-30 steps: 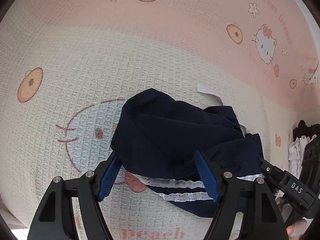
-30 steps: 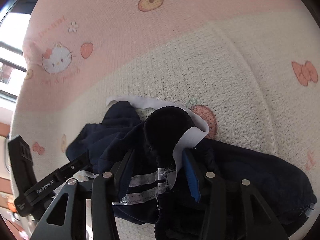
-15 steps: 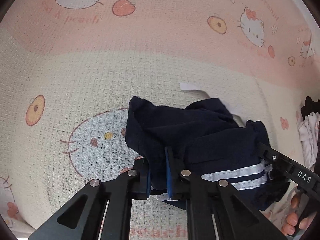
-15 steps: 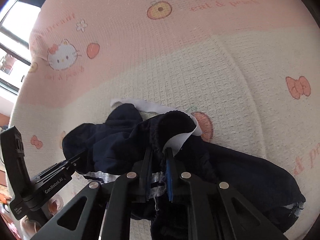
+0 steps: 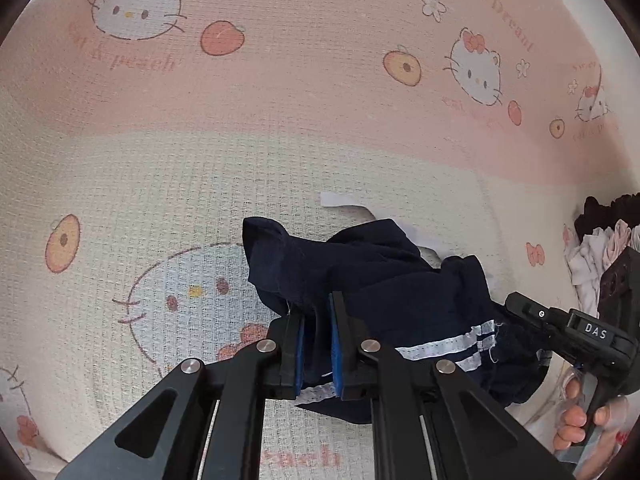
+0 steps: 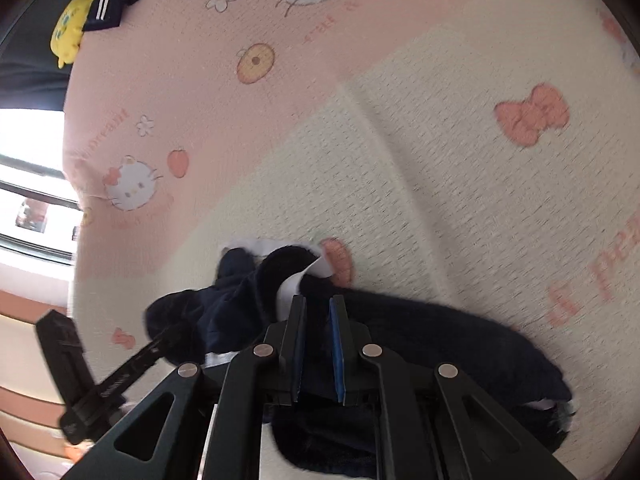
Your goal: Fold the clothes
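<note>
The bed cover [image 5: 168, 184], cream with a pink band and cartoon cats, fills both views, and it is what I have to lay the work out on. On it, low and centre in the left view, sits the navy garment [image 5: 372, 276], bunched up, with white stripes [image 5: 448, 344] along one hem at lower right and a white lining or label showing at its upper edge.

My left hand-held gripper [image 5: 316, 344] is clamped on a fold of navy cloth at the bottom centre of its view. My right hand-held gripper [image 6: 318, 348] is pinched on dark cloth too, bottom centre of its own view, just below the white flap [image 6: 292, 280]; that picture is smeared.

As I judge it, the step is spreading the garment flat before any fold. To do it well I should draw the two grips apart evenly, keep the cloth taut but low over the bed, and set the striped hem straight. I cannot tell whether each grip holds one layer or several, so I would watch for dragging.

A pile of other clothes [image 5: 592, 252] lies at the right edge.
</note>
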The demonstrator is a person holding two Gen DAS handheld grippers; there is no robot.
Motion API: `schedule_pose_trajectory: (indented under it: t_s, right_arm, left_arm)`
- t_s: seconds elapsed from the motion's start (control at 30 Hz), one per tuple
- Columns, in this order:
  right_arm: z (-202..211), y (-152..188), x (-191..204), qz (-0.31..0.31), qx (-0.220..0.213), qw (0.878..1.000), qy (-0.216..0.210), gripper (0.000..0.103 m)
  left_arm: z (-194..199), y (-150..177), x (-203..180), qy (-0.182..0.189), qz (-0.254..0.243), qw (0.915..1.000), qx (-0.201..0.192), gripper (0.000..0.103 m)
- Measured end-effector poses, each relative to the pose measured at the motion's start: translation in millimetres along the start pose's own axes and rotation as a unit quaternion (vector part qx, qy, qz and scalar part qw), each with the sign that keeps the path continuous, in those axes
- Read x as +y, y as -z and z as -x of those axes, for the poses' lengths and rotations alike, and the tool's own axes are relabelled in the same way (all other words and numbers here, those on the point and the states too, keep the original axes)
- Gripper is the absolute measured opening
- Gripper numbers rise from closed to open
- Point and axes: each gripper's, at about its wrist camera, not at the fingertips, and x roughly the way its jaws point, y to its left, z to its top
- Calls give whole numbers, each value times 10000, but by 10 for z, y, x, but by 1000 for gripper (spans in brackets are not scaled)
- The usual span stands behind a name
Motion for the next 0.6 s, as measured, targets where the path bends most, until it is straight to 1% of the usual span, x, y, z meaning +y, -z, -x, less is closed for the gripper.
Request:
schedule_pose_trajectory:
  t_s: [0.07, 0.13, 0.2, 0.23, 0.3, 0.37, 0.4, 0.5, 0.57, 0.6]
  right_arm:
    - [-2, -3, 33, -51, -13, 9993, -361, 11]
    - [-24, -15, 90, -39, 30, 9988, -497, 12]
    - [-112, -30, 120, -67, 308, 9979, -559, 18]
    - [-155, -32, 118, -93, 455, 9971, -597, 27]
    - [-222, -32, 135, -95, 564, 9966, -598, 30]
    - [-289, -28, 159, -34, 617, 9970, -475, 31]
    - [-322, -25, 175, -5, 627, 9972, -404, 31]
    - [-424, -17, 241, 244, 772, 9967, -16, 32]
    - [-478, 3, 289, 441, 869, 9949, 249, 44]
    - [-488, 33, 314, 544, 928, 9938, 285, 46]
  left_arm:
    - [-10, 59, -34, 30, 0, 10000, 4, 9]
    - [4, 52, -14, 24, -3, 10000, -22, 9]
    - [17, 38, 34, -19, 6, 10000, -53, 9]
    - [24, 31, 58, -41, 11, 10000, -68, 9]
    - [14, 60, 120, 50, 119, 9999, -24, 9]
    - [-26, 78, 184, 185, 240, 9995, 118, 9]
    - [-68, 68, 212, 265, 329, 9988, 250, 9]
    - [-200, 34, 293, 506, 601, 9947, 659, 9]
    - [-274, 36, 357, 664, 803, 9908, 867, 14]
    - [-300, 55, 394, 717, 920, 9888, 927, 22]
